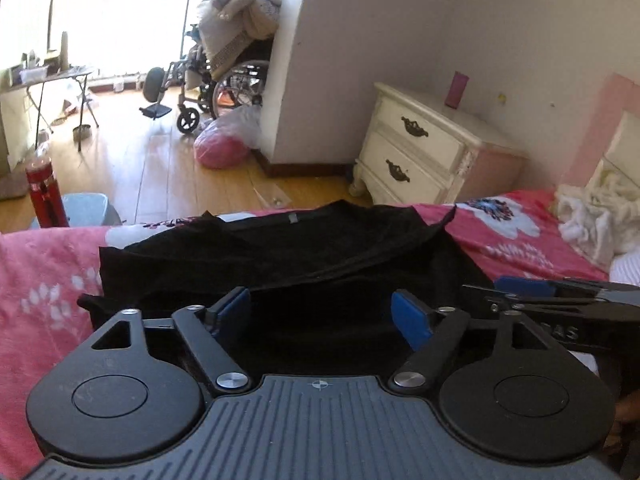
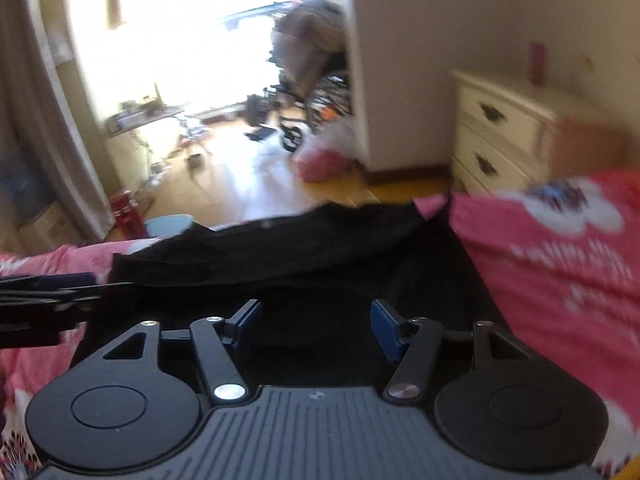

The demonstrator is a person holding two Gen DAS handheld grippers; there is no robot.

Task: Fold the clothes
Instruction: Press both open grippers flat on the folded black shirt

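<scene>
Covering the frame's lower half, pink floral bedsheet (image 1: 48,264), wood plank floor (image 1: 160,160) above, cream nightstand (image 1: 424,144) right, black shirt (image 1: 304,248) spread centre, left claw (image 1: 324,314) and right claw (image 2: 316,324) both released.

Ahead of me, in the right half of the frame, a cream nightstand (image 1: 424,148) with two drawers stands against the wall, a purple cup (image 1: 457,89) on its top. In the upper left a wheelchair (image 1: 216,80) piled with blankets sits by the bright window, a pink plastic bag (image 1: 224,142) on the wooden floor just beside it. At the left edge stands a red bottle (image 1: 45,192), and at far right a heap of white cloth (image 1: 596,216) lies on the pink floral bedspread (image 1: 516,240).
</scene>
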